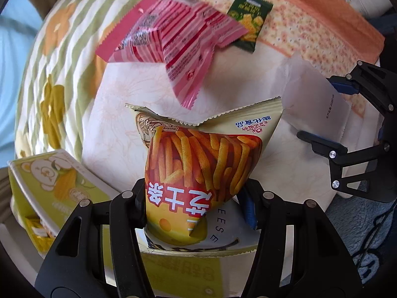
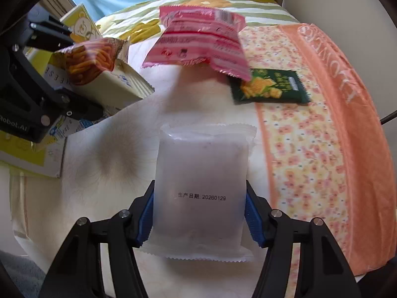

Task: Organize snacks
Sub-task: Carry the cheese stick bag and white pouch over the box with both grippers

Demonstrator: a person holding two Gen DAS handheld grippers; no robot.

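Observation:
My left gripper [image 1: 196, 198] is shut on a cheese-stick snack bag [image 1: 203, 164] printed with orange sticks, held above the bed; the bag also shows in the right wrist view [image 2: 94, 59]. My right gripper [image 2: 199, 213] is shut on a frosted white packet [image 2: 201, 186] with a printed date; the packet shows at the right of the left wrist view [image 1: 315, 92]. A pink striped snack bag [image 1: 173, 34] [image 2: 201, 42] and a dark green cracker packet [image 1: 250, 19] [image 2: 270, 87] lie further back on the bed.
A yellow-green box with a bear print [image 1: 49, 186] [image 2: 82, 24] stands at the left. An orange flowered towel [image 2: 322, 136] covers the right of the bed, a striped flowered blanket [image 1: 57, 74] the far left. A flat yellow carton [image 2: 29, 159] lies under the left gripper.

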